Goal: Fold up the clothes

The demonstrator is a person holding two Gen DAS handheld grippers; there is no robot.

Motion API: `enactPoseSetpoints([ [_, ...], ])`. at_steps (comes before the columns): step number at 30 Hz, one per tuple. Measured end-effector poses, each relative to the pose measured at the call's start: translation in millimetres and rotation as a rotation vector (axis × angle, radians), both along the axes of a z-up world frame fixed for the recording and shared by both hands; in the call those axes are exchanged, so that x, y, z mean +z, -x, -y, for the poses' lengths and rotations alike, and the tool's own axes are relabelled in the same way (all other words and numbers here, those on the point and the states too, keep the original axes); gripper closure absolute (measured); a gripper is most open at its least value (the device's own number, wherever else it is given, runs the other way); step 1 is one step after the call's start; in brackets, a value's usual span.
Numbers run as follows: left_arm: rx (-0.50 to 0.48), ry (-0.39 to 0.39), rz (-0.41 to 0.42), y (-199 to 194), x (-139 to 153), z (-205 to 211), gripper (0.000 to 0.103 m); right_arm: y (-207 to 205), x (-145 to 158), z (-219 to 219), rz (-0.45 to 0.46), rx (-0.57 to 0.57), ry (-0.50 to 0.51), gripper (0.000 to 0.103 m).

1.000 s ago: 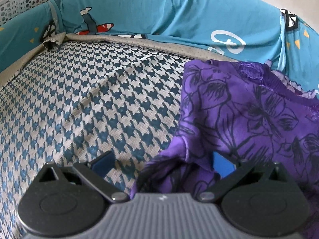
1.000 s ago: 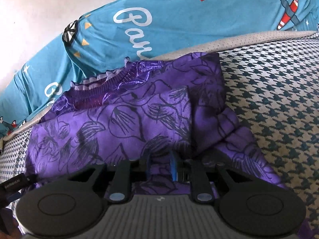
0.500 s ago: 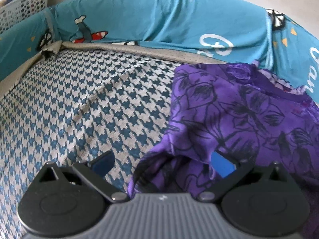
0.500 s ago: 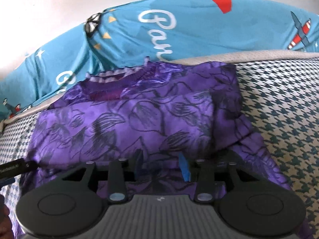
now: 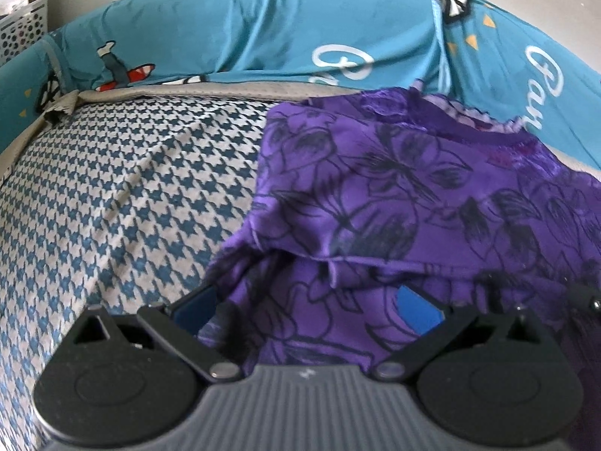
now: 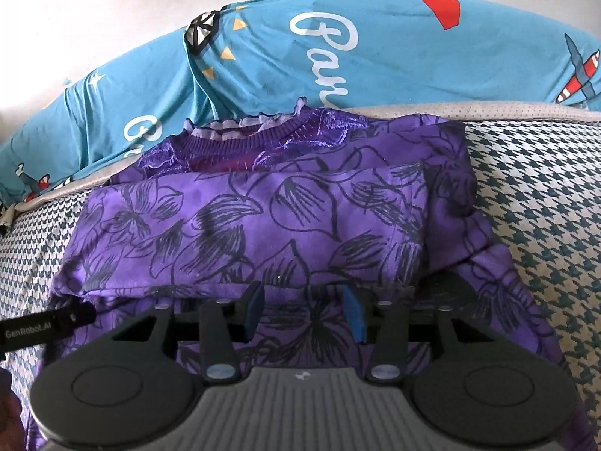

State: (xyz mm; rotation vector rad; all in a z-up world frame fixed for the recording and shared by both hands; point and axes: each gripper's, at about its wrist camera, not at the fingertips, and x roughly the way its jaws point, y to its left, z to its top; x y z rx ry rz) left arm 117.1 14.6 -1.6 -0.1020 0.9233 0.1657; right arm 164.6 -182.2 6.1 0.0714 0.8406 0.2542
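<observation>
Purple top [image 6: 263,218] half-folded at frame centre on the bed [image 5: 112,188].
Right gripper [image 6: 304,310] fingers opening, left gripper [image 5: 308,304] released; a withdrawing finger could snag the fold.

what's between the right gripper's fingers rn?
Right wrist view: only loose purple floral garment lies between the opening right gripper fingers, pads not pressing it.

Colours and patterns, bed and garment.

Top [image 6: 263,225]: purple, printed with black-outlined flowers and leaves; neckline trim [image 6: 240,122] pale lilac, ruffled. Bed cover [image 5: 112,195]: houndstooth in dark blue-green on off-white, edged by a grey-beige border [image 5: 210,88]. Sheet [image 5: 263,26] behind: turquoise, with white script lettering, white stars, small yellow triangles, red-and-white striped planes, one red patch. Basket [image 5: 22,26]: white, perforated. Left gripper [image 5: 304,306]: black arms, grey ribbed body, blue pads [image 5: 417,304]. Right gripper [image 6: 304,310]: same colours.
</observation>
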Motion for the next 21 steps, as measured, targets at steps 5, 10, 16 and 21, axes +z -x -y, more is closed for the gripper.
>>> enactPoseSetpoints([
  [5,-0.025,-0.009,-0.012,5,-3,6,0.0,0,-1,-1,-0.012,0.002,-0.003,0.057],
  [10,-0.053,-0.009,-0.029,7,-5,13,0.0,0,-2,-2,-0.021,0.006,0.003,0.057],
  [16,-0.074,-0.012,-0.037,9,-5,18,0.0,-1,-5,-3,-0.039,0.006,0.012,0.056],
  [21,-0.081,-0.023,-0.006,12,0,21,0.0,-1,-5,-3,-0.042,0.004,0.008,0.054],
])
